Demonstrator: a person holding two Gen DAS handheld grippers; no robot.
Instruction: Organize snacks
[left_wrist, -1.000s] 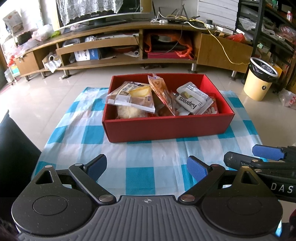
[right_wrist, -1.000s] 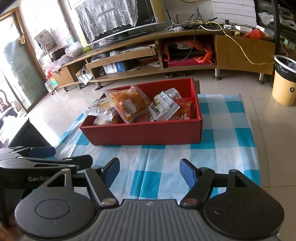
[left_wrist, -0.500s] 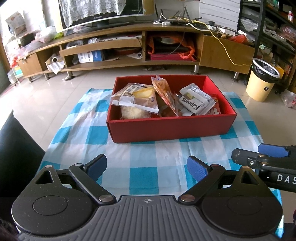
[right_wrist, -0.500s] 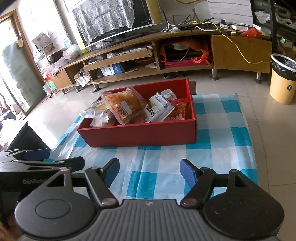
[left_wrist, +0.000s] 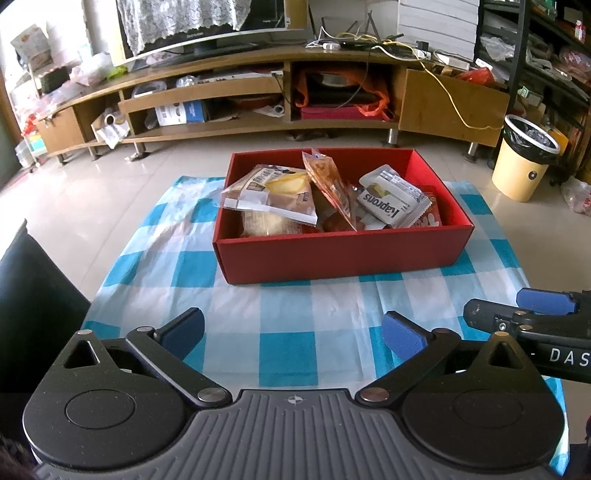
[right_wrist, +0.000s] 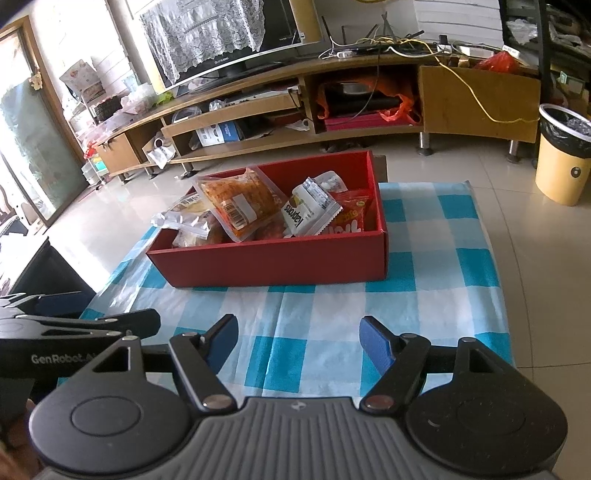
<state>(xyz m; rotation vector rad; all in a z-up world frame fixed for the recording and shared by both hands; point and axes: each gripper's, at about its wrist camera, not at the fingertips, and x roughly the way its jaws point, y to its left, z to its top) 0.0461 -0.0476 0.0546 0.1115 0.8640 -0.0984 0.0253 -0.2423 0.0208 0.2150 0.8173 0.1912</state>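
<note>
A red box (left_wrist: 340, 258) (right_wrist: 277, 266) sits on a blue-and-white checked cloth (left_wrist: 288, 343). It holds several snack packets: a bread packet (left_wrist: 273, 195), an orange packet (left_wrist: 328, 184) (right_wrist: 240, 203), a white packet (left_wrist: 391, 199) (right_wrist: 306, 210) and a red packet (right_wrist: 349, 219). My left gripper (left_wrist: 291, 328) hovers over the cloth in front of the box. Its jaws are opening, with nothing between them. My right gripper (right_wrist: 298, 341) is open and empty, also short of the box. Each gripper shows at the edge of the other's view, the right gripper (left_wrist: 513, 306) and the left gripper (right_wrist: 107, 308).
A long wooden TV stand (left_wrist: 258, 110) with cluttered shelves runs across the back. A yellow bin (left_wrist: 524, 166) (right_wrist: 561, 162) stands on the tiled floor to the right. A dark object (left_wrist: 29, 295) borders the cloth on the left.
The left gripper's fingers have spread slightly wider. Both hands and the box stay where they were.
</note>
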